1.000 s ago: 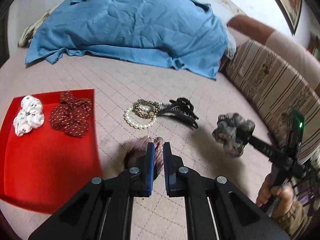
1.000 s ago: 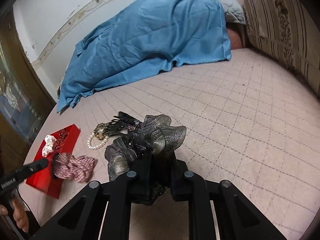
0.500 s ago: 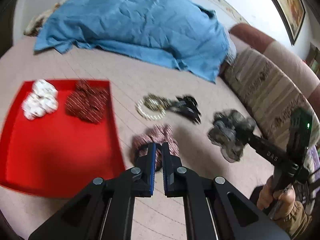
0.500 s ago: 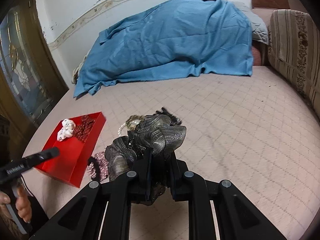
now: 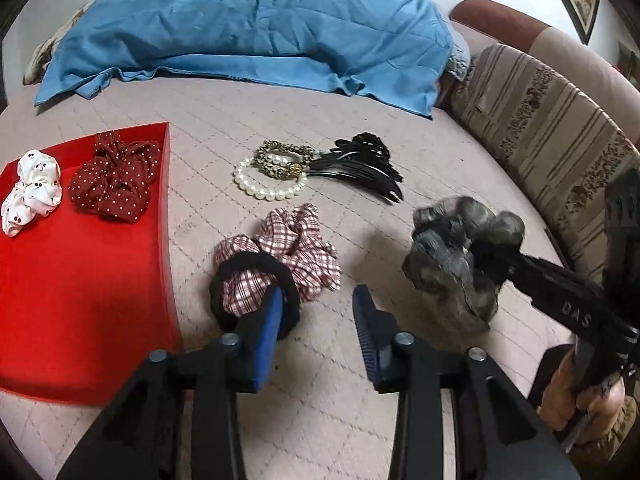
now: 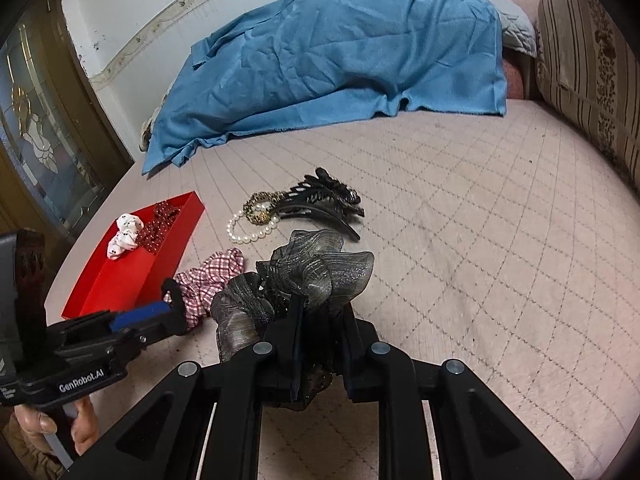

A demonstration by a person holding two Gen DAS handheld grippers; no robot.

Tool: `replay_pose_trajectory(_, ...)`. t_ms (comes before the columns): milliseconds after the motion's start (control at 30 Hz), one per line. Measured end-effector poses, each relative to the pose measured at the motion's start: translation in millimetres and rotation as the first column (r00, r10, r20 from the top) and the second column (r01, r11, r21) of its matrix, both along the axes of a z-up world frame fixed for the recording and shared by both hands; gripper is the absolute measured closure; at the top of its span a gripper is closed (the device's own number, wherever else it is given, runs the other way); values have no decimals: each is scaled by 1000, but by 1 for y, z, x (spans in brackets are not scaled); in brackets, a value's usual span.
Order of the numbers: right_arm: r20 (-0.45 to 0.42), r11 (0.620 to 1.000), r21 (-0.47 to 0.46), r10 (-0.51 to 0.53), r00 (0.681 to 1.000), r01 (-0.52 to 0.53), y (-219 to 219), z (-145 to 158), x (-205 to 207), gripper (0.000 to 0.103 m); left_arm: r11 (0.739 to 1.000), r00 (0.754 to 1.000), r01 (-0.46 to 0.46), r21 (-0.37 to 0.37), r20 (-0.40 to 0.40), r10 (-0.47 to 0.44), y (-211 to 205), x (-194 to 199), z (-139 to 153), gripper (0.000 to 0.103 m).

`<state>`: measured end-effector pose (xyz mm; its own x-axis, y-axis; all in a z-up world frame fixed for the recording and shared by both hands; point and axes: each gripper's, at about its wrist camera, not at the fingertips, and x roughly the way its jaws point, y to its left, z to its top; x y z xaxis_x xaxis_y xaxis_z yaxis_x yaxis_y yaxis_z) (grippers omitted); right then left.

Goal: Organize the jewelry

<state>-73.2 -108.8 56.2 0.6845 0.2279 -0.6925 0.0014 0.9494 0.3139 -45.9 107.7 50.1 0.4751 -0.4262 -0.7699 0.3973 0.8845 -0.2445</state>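
Observation:
My left gripper (image 5: 318, 320) hangs low over the bedspread with its jaws opening and only bare cover between the blue pads. Its left fingertip overlaps a black hair tie (image 5: 256, 270) that lies on a pink plaid scrunchie (image 5: 298, 246). My right gripper (image 6: 320, 320) is shut on a grey shimmery scrunchie (image 6: 320, 264), held above the bed at the right of the left wrist view, where the grey scrunchie (image 5: 452, 248) is also seen. A red tray (image 5: 80, 300) on the left holds a white scrunchie (image 5: 32, 192) and a dark red dotted scrunchie (image 5: 114, 184).
A pearl bracelet (image 5: 264, 190), a leopard-print band (image 5: 280, 158) and a black hair claw (image 5: 360, 168) lie together beyond the plaid scrunchie. A blue sheet (image 5: 248, 20) covers the far end of the bed. A striped cushion (image 5: 552, 128) borders the right side.
The left gripper has come down close to the plaid scrunchie and its jaws have parted from nearly shut. The right gripper has swung sideways, still holding the grey scrunchie.

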Motion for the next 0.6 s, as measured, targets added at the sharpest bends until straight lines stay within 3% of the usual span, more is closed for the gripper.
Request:
replay_pose_trajectory(100,-14,1000,13,-1,1000,1,-2,-8,2,85,1000,1000,-6,21,0,6,-4,5,-6,67)
replay_pose_trajectory(200,-20,1000,20,-1,1000,1,-4,-14,3,85,999,1000,-4,36,-21,5,-8,9,-12,96)
replay_pose_trajectory(400,-21,1000,30,-5,1000,6,-8,-15,4,85,999,999,-22,-48,-28,21,5,6,-2,96)
replay_pose_trajectory(600,2,1000,29,9,1000,-9,-3,-3,0,85,985,1000,-26,-173,-8,25,33,-5,30,96)
